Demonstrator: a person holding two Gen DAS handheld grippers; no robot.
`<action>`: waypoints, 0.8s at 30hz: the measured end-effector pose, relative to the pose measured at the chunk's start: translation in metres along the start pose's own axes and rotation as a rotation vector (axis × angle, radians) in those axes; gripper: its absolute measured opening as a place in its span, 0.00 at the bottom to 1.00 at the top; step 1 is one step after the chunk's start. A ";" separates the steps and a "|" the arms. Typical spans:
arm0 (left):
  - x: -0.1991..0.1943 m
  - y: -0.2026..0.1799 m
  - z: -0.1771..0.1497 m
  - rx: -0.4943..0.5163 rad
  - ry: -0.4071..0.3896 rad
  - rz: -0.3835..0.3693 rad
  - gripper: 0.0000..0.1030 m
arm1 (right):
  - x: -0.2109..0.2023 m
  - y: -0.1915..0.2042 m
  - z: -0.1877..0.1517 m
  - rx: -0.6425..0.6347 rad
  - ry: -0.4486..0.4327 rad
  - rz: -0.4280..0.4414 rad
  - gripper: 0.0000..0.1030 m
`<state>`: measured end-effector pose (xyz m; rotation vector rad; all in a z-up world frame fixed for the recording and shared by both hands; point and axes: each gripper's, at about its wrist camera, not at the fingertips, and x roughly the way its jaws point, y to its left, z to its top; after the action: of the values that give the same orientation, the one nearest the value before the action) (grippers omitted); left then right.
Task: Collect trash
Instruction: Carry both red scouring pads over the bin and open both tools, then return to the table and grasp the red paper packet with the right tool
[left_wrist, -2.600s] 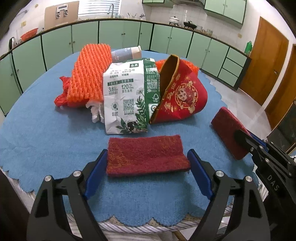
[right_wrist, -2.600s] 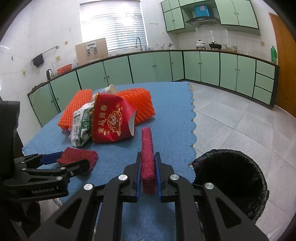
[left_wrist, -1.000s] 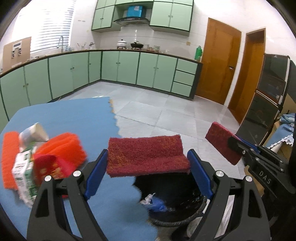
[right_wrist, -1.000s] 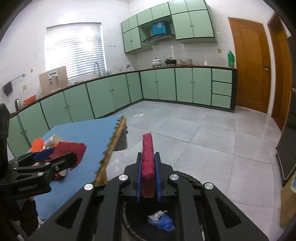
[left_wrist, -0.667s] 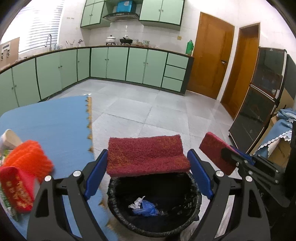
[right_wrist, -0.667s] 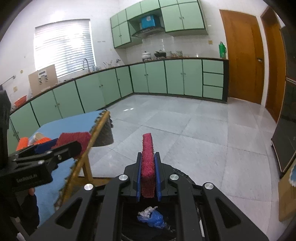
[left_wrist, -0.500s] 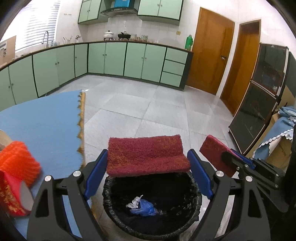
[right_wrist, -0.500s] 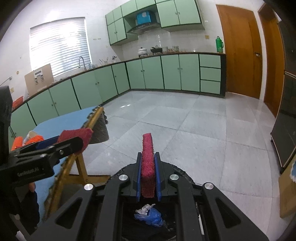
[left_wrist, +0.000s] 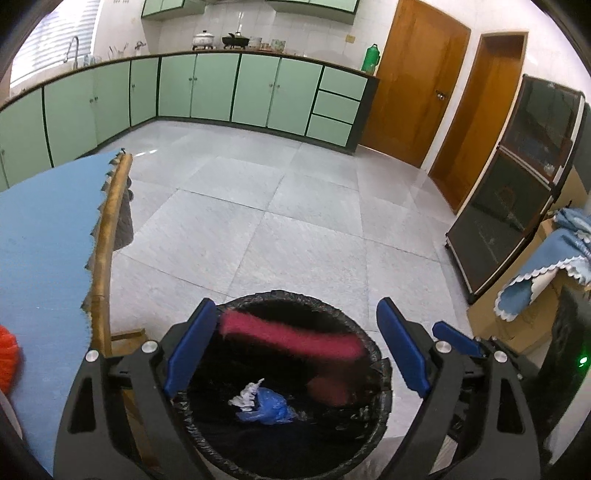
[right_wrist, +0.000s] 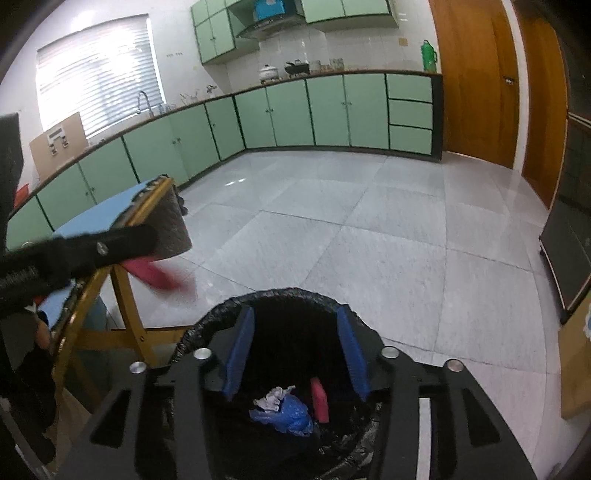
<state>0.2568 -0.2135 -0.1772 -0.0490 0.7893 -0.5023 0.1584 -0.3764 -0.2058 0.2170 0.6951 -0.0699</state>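
Note:
Both grippers hang over a black lined trash bin (left_wrist: 376, 373) on the floor. My left gripper (left_wrist: 295, 350) is open; a red scrub pad (left_wrist: 291, 338) falls blurred between its blue fingers (left_wrist: 188, 350) towards the bin mouth. My right gripper (right_wrist: 295, 354) is open and empty above the bin (right_wrist: 207, 325). A second red pad (right_wrist: 319, 400) lies inside next to a blue bag (right_wrist: 290, 413) and white paper (right_wrist: 271, 398). In the right wrist view the falling pad (right_wrist: 155, 275) shows below the left gripper's arm (right_wrist: 74, 251).
The blue-covered table (left_wrist: 40, 236) with a wooden edge (left_wrist: 105, 236) stands left of the bin. An orange mesh piece (left_wrist: 7, 360) lies on it at the far left. Grey tiled floor (left_wrist: 295, 206), green cabinets (left_wrist: 258, 92), a dark glass cabinet (left_wrist: 517, 192) at right.
Both grippers have opened over the bin and let go of their red pads. The right pad now lies in the bin; the left pad is falling.

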 end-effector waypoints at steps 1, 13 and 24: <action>0.000 0.001 0.002 -0.006 0.000 -0.006 0.84 | -0.001 -0.002 -0.001 0.008 0.001 -0.007 0.55; -0.060 0.007 0.008 0.029 -0.103 0.043 0.86 | -0.045 0.014 0.014 0.038 -0.077 -0.042 0.92; -0.162 0.050 -0.004 -0.012 -0.206 0.154 0.89 | -0.098 0.075 0.037 -0.025 -0.176 0.026 0.94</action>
<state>0.1783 -0.0961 -0.0834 -0.0497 0.5895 -0.3401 0.1163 -0.3125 -0.1021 0.1935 0.5178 -0.0553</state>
